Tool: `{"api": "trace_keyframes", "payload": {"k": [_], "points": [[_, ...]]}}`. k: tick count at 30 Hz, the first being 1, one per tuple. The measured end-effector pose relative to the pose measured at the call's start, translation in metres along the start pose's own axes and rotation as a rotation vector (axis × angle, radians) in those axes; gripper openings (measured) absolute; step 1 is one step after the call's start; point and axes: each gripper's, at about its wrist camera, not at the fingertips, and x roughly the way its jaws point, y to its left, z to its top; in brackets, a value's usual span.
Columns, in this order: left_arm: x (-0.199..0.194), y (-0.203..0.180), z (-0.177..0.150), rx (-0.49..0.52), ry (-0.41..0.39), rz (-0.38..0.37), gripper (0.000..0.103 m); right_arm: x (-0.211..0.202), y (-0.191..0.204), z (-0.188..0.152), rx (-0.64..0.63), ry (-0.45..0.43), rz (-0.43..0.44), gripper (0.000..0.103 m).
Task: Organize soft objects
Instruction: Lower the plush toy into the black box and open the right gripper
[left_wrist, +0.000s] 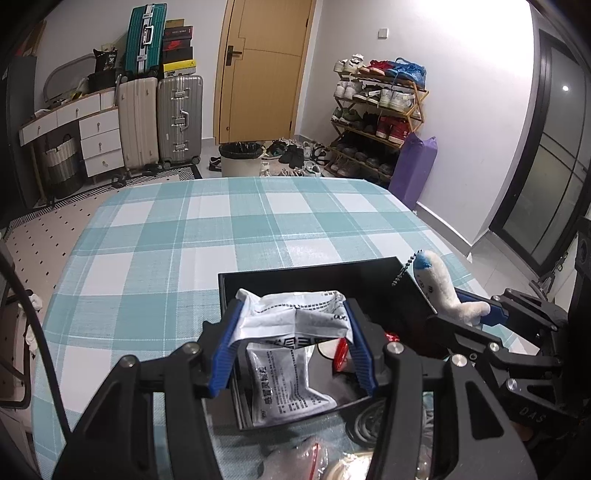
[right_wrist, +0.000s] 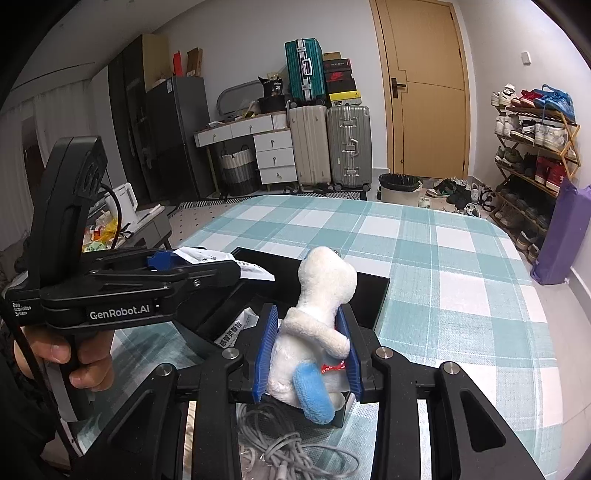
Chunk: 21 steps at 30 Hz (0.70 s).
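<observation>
Checked bedspread (left_wrist: 166, 236) carries a black box (left_wrist: 413, 291) beneath both claws, left gripper (left_wrist: 293, 328) pinching a white packet (left_wrist: 295, 314), right gripper (right_wrist: 308, 350) squeezing a plush toy (right_wrist: 317, 314), seemingly for dropping inside

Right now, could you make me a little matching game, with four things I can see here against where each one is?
Things:
1. plush toy
2. white packet
3. black box
4. grey cable

Places:
A. on the checked cloth, open
B. in the left gripper
C. in the right gripper
D. loose on the cloth by the box

Pairs: 1-C, 2-B, 3-A, 4-D
</observation>
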Motion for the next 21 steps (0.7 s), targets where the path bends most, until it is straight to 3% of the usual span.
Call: {"api": "trace_keyframes", "payload": {"k": [21], "points": [[0.032, -0.006, -0.007, 0.042, 0.058, 0.03, 0.053, 0.03, -0.008, -0.003, -0.019, 0.051, -0.026, 0.033]]}}
